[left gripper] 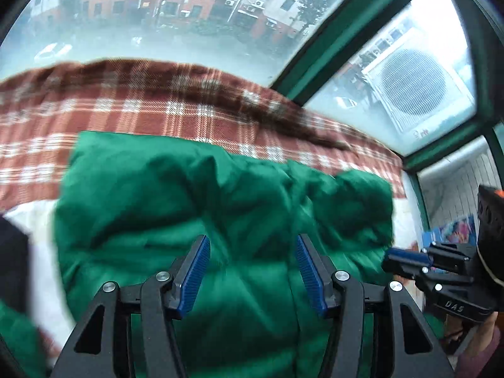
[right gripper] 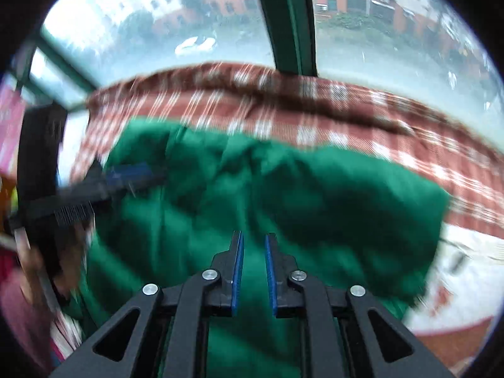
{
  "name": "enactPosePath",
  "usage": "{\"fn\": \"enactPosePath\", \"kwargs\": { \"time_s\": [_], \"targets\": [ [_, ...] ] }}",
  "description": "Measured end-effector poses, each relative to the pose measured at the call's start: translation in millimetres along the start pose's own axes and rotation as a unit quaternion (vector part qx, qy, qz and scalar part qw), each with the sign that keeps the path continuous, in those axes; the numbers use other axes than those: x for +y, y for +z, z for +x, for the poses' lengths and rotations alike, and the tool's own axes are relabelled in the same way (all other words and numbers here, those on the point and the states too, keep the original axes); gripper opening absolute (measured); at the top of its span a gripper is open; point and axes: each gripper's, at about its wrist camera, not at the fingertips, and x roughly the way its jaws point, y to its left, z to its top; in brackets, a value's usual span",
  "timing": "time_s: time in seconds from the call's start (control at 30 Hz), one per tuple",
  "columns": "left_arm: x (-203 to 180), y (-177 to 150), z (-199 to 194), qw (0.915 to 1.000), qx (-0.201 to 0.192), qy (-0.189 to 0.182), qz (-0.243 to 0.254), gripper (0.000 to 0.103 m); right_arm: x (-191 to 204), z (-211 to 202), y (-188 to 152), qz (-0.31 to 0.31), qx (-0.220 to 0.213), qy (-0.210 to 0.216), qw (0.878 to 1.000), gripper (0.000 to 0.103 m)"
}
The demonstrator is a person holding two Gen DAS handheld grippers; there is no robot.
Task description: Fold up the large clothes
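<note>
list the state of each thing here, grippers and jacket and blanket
left gripper: jaws wide open, empty, over the jacket
right gripper: jaws narrowly open, nothing between them
jacket: green, puffy, bunched up on the blanket
blanket: red plaid, spread flat under the jacket

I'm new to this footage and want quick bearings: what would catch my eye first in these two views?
The puffy green jacket dominates, bunched right in front of both grippers. It lies on a red-and-white plaid blanket spread behind it. Beyond that, a green-framed window shows wet-looking apartment buildings, with an air-conditioner unit outside to the right. The left gripper is wide open; the right gripper is nearly closed, with nothing visibly between its pads.
</note>
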Motion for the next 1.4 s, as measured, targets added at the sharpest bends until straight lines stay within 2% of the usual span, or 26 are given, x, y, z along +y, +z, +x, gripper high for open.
{"fn": "enactPosePath", "kwargs": {
  "time_s": [0.2,0.37,0.5,0.6,0.63,0.67,0.73,0.8,0.9,0.97,1.0,1.03,1.1,1.23,1.3,1.33,1.37,1.4],
  "targets": [
    [-34,-58,-106,0.9987,-0.007,0.024,0.044,0.06,28,-37,-96,-0.048,0.066,-0.004,0.997,0.016],
    [-52,-147,-160,0.9977,0.003,0.0,0.068,0.06,76,-39,-179,-0.088,0.091,0.029,0.992,0.016],
    [-53,-241,-164,0.9962,0.036,-0.029,0.073,0.06,102,-12,-237,-0.091,0.114,0.051,0.988,0.016],
    [-56,-312,-152,0.9945,0.049,-0.034,0.085,0.06,115,3,-272,-0.095,0.104,0.041,0.989,0.016],
    [-55,-332,-146,0.9945,0.049,-0.036,0.085,0.06,118,8,-288,-0.097,0.094,0.027,0.991,0.016],
    [-53,-347,-141,0.9946,0.048,-0.04,0.082,0.06,118,8,-288,-0.097,0.094,0.027,0.991,0.016],
    [-50,-380,-123,0.9941,0.061,-0.042,0.079,0.06,122,5,-307,-0.098,0.052,0.007,0.994,0.016],
    [-48,-402,-115,0.994,0.056,-0.033,0.088,0.06,127,-5,-319,-0.108,0.029,-0.009,0.994,0.016],
    [-48,-421,-114,0.9931,0.029,-0.014,0.113,0.06,130,-23,-327,-0.102,-0.005,-0.015,0.995,0.016],
    [-48,-427,-111,0.9926,0.035,-0.001,0.116,0.06,130,-23,-332,-0.111,-0.027,-0.027,0.993,0.016],
    [-48,-428,-111,0.9928,0.037,-0.001,0.114,0.06,126,-13,-337,-0.101,-0.023,-0.027,0.994,0.016],
    [-49,-428,-117,0.9935,0.037,-0.006,0.107,0.06,122,-3,-341,-0.088,-0.019,-0.019,0.996,0.016],
    [-47,-423,-131,0.9944,0.03,-0.008,0.101,0.06,117,-2,-350,-0.071,-0.041,-0.001,0.997,0.016],
    [-56,-408,-161,0.9941,-0.013,0.0,0.107,0.06,92,-38,-367,-0.002,-0.09,0.043,0.995,0.016],
    [-60,-404,-173,0.9933,-0.03,0.002,0.112,0.06,64,-65,-382,0.047,-0.126,0.044,0.99,0.028],
    [-64,-401,-176,0.9931,-0.035,-0.001,0.112,0.06,47,-75,-390,0.08,-0.136,0.047,0.986,0.049],
    [-67,-398,-177,0.9931,-0.037,-0.004,0.111,0.06,32,-83,-398,0.113,-0.146,0.052,0.981,0.064],
    [-71,-395,-175,0.9931,-0.036,-0.005,0.111,0.06,8,-96,-409,0.156,-0.166,0.056,0.972,0.066]
  ]
}}
